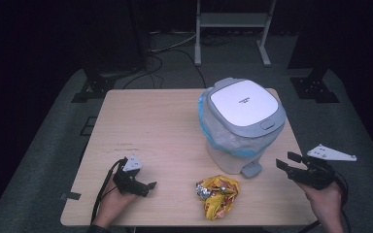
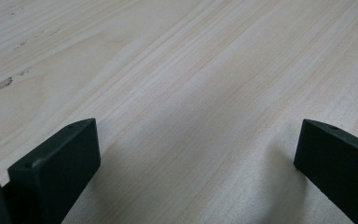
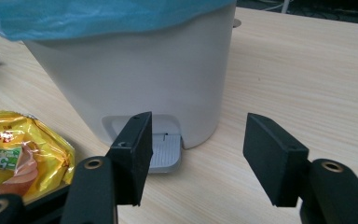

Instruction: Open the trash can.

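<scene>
the right gripper (image 3: 196, 158), jaws parted and holding nothing, faces the pedal (image 3: 164, 150) of the bin (image 1: 240, 124), right of centre. a skewed press could tip it. left gripper (image 1: 137, 183) rests released, lower left.

The table (image 1: 165, 141) is evenly lit from above; surroundings fall dark, perhaps slightly soft.
</scene>
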